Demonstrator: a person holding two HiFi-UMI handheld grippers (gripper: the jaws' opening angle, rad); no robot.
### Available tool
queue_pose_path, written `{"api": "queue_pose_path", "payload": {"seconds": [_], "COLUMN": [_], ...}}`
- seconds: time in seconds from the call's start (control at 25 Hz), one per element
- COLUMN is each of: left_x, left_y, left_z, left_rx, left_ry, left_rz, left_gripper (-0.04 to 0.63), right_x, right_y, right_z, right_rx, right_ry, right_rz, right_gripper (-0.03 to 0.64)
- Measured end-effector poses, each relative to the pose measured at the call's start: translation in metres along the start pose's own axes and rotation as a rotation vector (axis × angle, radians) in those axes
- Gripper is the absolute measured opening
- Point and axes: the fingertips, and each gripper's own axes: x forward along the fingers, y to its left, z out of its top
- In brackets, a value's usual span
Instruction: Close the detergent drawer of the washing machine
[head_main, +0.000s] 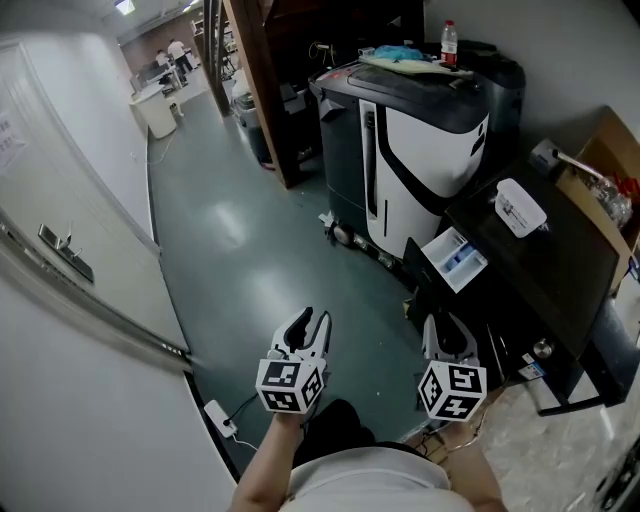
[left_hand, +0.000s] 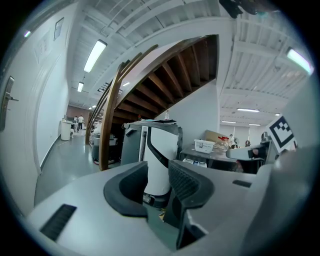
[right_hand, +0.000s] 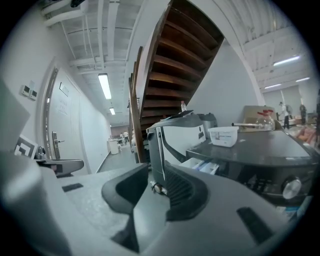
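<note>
Grey jaws stand apart on both sides, with nothing between them. The left gripper (head_main: 308, 328) is held low in front of the person's body, over the floor (head_main: 250, 250). It points past the washer toward the big white machine (head_main: 425, 140), so I judge it is only kept out of the way. The right gripper (head_main: 447, 338) is also open and empty. It is on the side where the washer (head_main: 545, 275) stands, so it seems to be the one meant for the push. Both point almost level, which suits a front that must be pushed straight in.

Just beyond the right gripper, the drawer (head_main: 455, 258) sticks out from the dark front of the washer. It is white with blue inside, and not yet closed. The gripper is near it but apart from it, without contact. On the washer top lies a white tub (head_main: 520, 207), well back from the drawer, so it should not disturb the push. Farther away an open box (head_main: 605, 165) stands by the wall, then come the brown stairs (head_main: 265, 90) and a long corridor.

The closing has not begun, in my judgement. The next move is to bring the jaw tips to the drawer face.
</note>
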Motion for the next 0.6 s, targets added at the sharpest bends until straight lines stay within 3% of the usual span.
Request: {"api": "queue_pose_path", "payload": {"seconds": [0.32, 0.6], "left_x": [0.053, 0.130], "left_y": [-0.004, 0.004], "left_z": [-0.003, 0.000], "left_rx": [0.001, -0.007], "left_ry": [0.021, 0.059], "left_rz": [-0.077, -0.200], "left_gripper": [0.117, 0.120], "right_x": [0.023, 0.058], "right_y": [-0.026, -0.049], "right_z": [-0.002, 0.003], "right_rx": [0.024, 0.052], "right_ry": [0.005, 0.015], "right_rz": [-0.083, -0.211], "right_gripper": [0.087, 0.087]}}
